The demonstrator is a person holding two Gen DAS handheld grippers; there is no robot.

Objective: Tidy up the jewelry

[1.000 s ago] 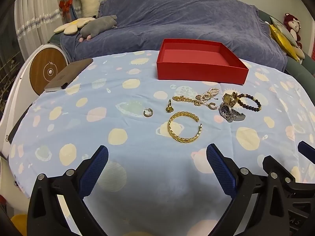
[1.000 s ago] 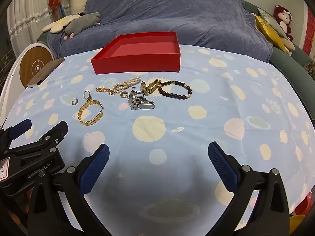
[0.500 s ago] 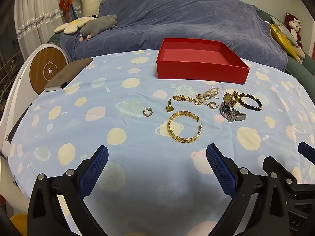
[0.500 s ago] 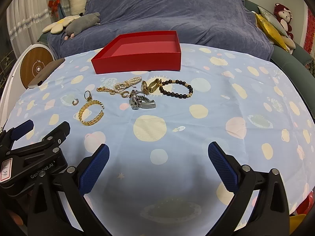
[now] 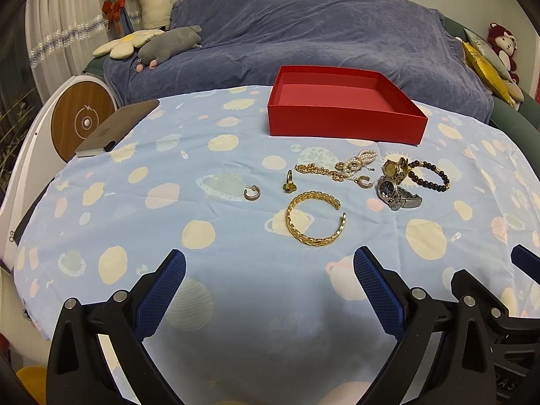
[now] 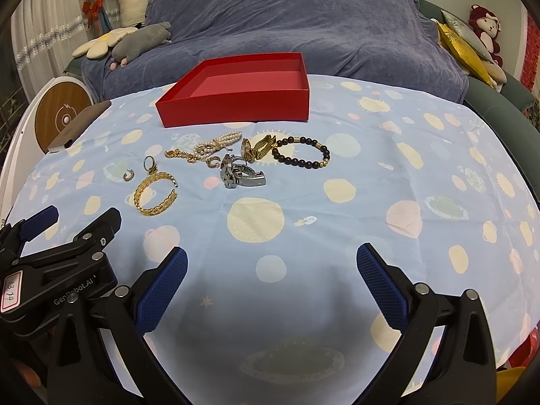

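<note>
**Two open grippers over a table of jewelry**

The left gripper (image 5: pixel 269 280) is held wide open above the near edge of the table, and nothing is held between its blue pads (image 5: pixel 168 276). The right gripper (image 6: pixel 271 278) is also held wide open, with nothing in it. In the right wrist view, the left gripper is seen low on the left side, just beside the right one.

A light blue tablecloth (image 5: pixel 219 260) with planets and yellow dots is spread under both grippers. Bare cloth lies between the grippers and the jewelry.

The gold cuff bracelet (image 5: pixel 315 217) is the piece nearest the left gripper. A small hoop earring (image 5: pixel 252 192) and a gold ring (image 5: pixel 288 182) are set a little past it. Farther back, a gold chain (image 5: pixel 317 170) and a pearl bracelet (image 5: pixel 359 161) are bunched together, with another small hoop (image 5: pixel 363 181) just beside them. To their right, a silver watch (image 6: pixel 241 175) and a gold watch (image 6: pixel 256 146) are placed touching each other. A dark bead bracelet (image 6: pixel 302 152) lies just beside the gold watch.

An open red box (image 6: pixel 236 91) is set behind all the jewelry, and it looks empty. A brown notebook (image 5: pixel 118 128) lies at the far left edge of the table. Behind the table, a sofa under a blue cover (image 5: pixel 303 33) is seen, with soft toys on both ends.
</note>
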